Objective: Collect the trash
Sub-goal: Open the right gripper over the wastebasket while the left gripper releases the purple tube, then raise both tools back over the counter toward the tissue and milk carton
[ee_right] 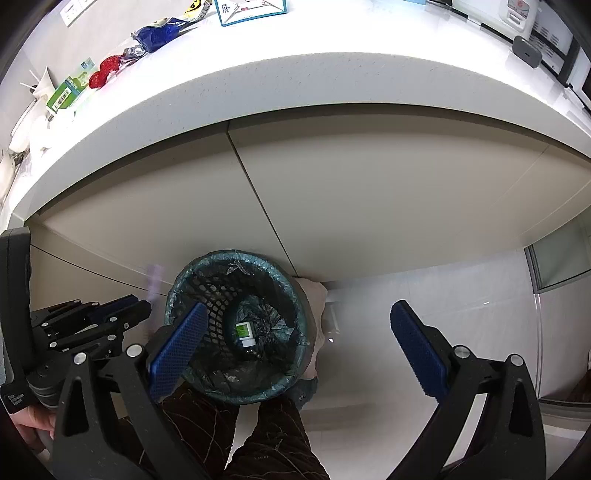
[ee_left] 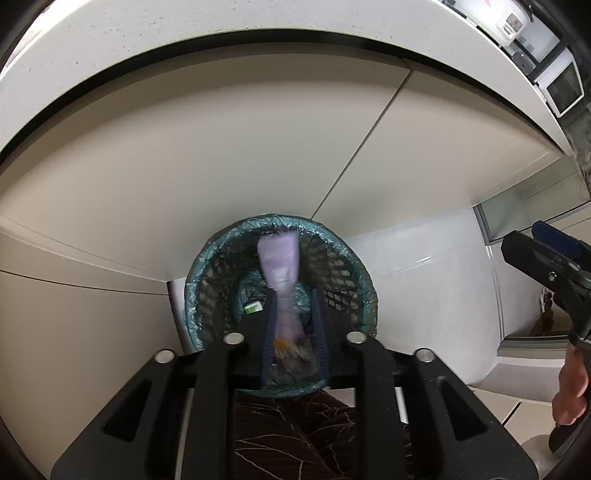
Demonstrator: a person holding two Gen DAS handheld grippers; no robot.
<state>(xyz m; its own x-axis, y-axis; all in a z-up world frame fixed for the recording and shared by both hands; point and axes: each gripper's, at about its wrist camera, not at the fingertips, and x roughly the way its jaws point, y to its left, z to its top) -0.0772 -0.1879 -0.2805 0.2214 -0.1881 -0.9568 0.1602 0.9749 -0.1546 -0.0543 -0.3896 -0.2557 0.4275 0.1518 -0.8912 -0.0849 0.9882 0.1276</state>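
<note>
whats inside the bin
In the bin, on a dark liner, lies one small green-and-white bottle. Anything under the liner's folds is hidden.

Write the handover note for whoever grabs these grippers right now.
Left gripper: open over the bin, with a blurred purple packet between its fingers, seemingly dropping in.
Right gripper: open, empty.
Done: green-labelled bottle lies in the bin.
To do: red wrappers, blue bag and green box are on the counter.

Likely a kitchen: countertop (ee_right: pixel 295 74), cabinets (ee_right: pixel 369 192), microwave (ee_left: pixel 563 88)
</note>
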